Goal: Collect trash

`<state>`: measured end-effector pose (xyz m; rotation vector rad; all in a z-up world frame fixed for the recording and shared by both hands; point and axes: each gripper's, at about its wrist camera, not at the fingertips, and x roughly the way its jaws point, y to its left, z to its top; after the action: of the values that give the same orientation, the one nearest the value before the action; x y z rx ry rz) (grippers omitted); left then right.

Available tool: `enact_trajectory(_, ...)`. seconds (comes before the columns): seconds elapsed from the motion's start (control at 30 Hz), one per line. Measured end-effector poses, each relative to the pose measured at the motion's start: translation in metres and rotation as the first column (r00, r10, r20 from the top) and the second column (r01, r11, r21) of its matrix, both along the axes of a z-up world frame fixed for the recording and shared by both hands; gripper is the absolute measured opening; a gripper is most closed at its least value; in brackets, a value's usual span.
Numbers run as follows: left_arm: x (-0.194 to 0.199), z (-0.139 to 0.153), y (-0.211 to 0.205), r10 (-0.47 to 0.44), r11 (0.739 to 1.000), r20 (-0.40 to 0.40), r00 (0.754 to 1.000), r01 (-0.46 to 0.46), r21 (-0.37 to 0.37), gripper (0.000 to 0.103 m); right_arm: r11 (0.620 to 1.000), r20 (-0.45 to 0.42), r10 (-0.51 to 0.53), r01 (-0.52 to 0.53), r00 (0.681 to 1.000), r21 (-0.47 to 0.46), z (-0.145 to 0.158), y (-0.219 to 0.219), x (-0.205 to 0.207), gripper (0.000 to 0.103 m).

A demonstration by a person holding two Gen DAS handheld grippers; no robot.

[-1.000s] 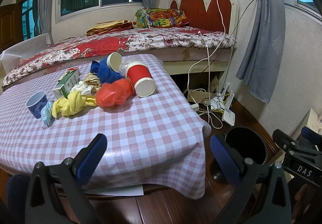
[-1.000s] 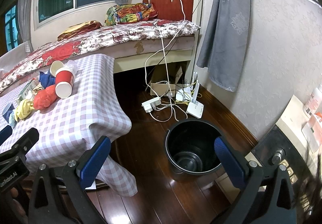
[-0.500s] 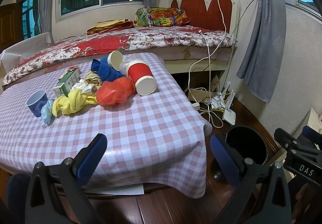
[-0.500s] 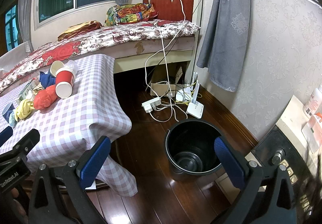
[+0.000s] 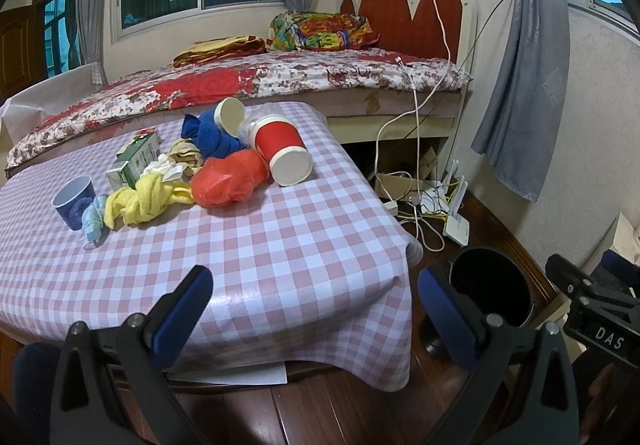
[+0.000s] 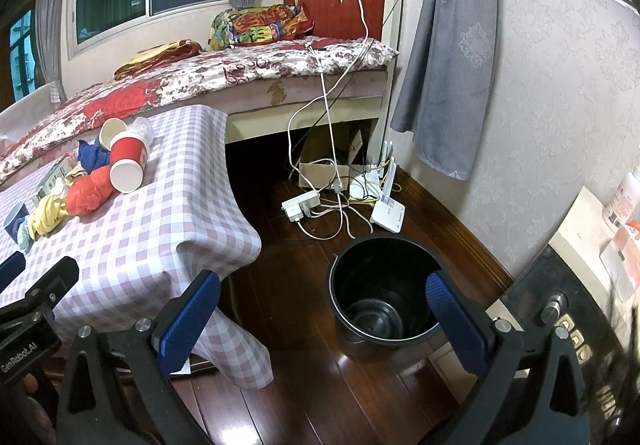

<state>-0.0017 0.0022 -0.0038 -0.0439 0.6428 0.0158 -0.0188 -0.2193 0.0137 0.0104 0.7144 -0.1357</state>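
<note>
Room: bedroom with dark glossy wood floor [image 6: 304,365], a bed [image 5: 248,85] under a floral spread, grey curtains, embossed wallpaper.
Surface: pink-and-white checked cloth [image 5: 256,245], slick and finely textured, draped over the corner nearest the bin.
Trash pile: clustered on the far half of the surface; red paper cup [image 5: 282,151] on its side with its white base toward the camera, a second pale cup [image 5: 230,115] behind it, crumpled red-orange plastic bag [image 5: 228,181], blue cloth [image 5: 210,137], knotted yellow cloth [image 5: 140,201], green-and-white carton [image 5: 136,161], small blue cup [image 5: 74,201] upright, light-blue mask [image 5: 94,221].
Bin: round black bucket [image 6: 384,293], empty, on the floor beside the draped corner.
Floor clutter: power strip [image 6: 300,207], white router [image 6: 388,209] and tangled cables between bin and bed.
Left gripper [image 5: 312,305]: jaws spread wide, holding nothing, over the surface's near edge.
Right gripper [image 6: 320,317]: jaws spread wide, holding nothing, framing the bin.
</note>
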Motion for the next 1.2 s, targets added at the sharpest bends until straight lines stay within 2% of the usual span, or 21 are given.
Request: enact_trajectory(1.2,-0.003,-0.017,0.006,-0.002,1.000,-0.016,1.000,0.002,-0.007,0.103,1.000,-0.005,0.007,-0.007,1.000,-0.003,-0.005,0.002,-0.002,0.103)
